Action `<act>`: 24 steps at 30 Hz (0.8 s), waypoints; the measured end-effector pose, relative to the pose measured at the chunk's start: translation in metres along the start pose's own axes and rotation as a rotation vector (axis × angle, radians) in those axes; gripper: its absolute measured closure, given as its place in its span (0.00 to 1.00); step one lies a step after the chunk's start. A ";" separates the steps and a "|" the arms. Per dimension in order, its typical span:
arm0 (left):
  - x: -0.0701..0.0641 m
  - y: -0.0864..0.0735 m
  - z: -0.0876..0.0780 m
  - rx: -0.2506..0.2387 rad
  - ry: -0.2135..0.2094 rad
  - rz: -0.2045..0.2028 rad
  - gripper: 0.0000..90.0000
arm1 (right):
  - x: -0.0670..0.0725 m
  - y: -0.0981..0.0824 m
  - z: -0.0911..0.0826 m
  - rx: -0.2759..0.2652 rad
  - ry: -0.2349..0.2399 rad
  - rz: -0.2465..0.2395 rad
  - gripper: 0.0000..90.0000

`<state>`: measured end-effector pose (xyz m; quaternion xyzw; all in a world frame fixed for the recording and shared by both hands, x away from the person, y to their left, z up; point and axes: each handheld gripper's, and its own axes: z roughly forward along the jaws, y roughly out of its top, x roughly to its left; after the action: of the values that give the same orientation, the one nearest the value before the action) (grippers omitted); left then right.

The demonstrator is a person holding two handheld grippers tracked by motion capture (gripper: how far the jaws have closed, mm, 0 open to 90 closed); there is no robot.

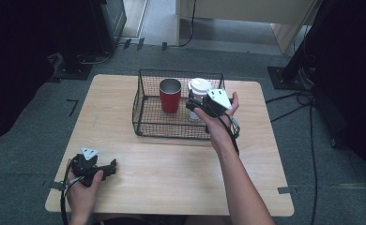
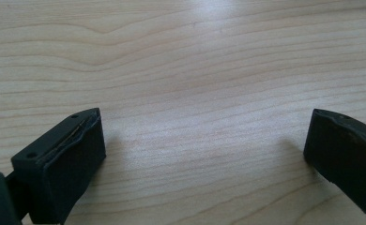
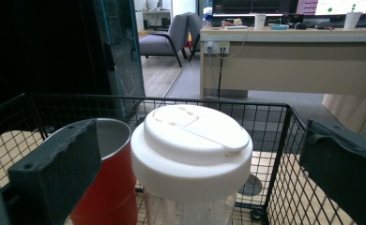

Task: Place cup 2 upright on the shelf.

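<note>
Right gripper straddled the white-lidded cup, jaws wide, gaps both sides. Red tumbler crowded its left; wire basket wall closed off the right. Left gripper sat over bare table, unobstructed.

No readable text or labels

You have a wooden table on grey carpet, a desk with cups, and an armchair behind.
</note>
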<state>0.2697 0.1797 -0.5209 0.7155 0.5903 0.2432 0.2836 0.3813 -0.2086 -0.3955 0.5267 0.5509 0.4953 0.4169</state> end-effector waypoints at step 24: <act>0.000 0.000 0.000 -0.001 0.000 -0.001 0.00 | -0.021 -0.015 -0.061 0.026 0.049 -0.049 0.00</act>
<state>0.2698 0.1796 -0.5209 0.7150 0.5905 0.2434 0.2842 0.3206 -0.2358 -0.4022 0.5062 0.5800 0.4904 0.4084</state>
